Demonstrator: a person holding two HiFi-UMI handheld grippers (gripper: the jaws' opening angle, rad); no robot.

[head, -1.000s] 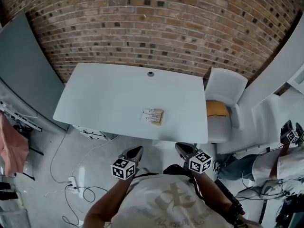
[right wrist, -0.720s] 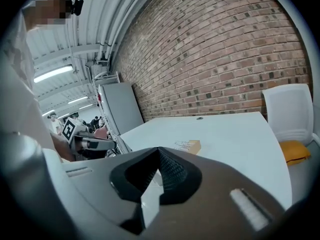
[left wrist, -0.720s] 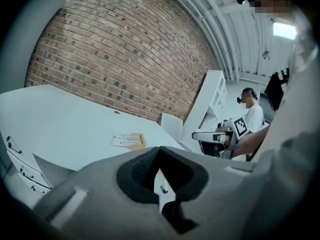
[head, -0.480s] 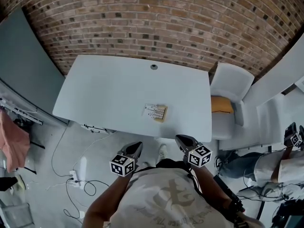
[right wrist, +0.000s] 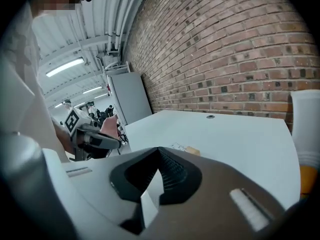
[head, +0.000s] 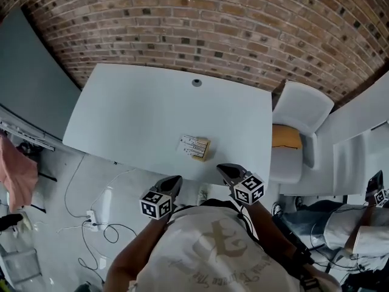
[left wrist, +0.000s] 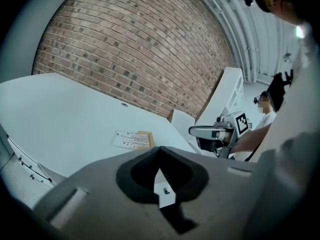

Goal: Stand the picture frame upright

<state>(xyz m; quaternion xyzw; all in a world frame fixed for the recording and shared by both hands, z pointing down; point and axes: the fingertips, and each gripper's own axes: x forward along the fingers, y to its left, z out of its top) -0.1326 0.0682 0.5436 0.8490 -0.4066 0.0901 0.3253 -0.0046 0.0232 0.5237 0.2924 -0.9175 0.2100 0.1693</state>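
The picture frame (head: 194,147), wood-edged with a white printed face, lies flat on the white table (head: 134,120) near its front edge. It also shows in the left gripper view (left wrist: 133,139) and small in the right gripper view (right wrist: 185,149). My left gripper (head: 177,180) is shut and empty, held below the table's front edge, left of the frame. My right gripper (head: 222,168) is shut and empty too, at the front edge, just right of the frame. Neither touches the frame.
A brick wall (head: 200,23) runs behind the table. A white chair with an orange cushion (head: 285,137) stands at the table's right. Cables and a power strip (head: 94,227) lie on the floor at left. A cable hole (head: 196,83) sits at the table's back edge.
Both grippers have moved forward toward the table's front edge, and the head view has shifted closer to the table. The frame has not moved.
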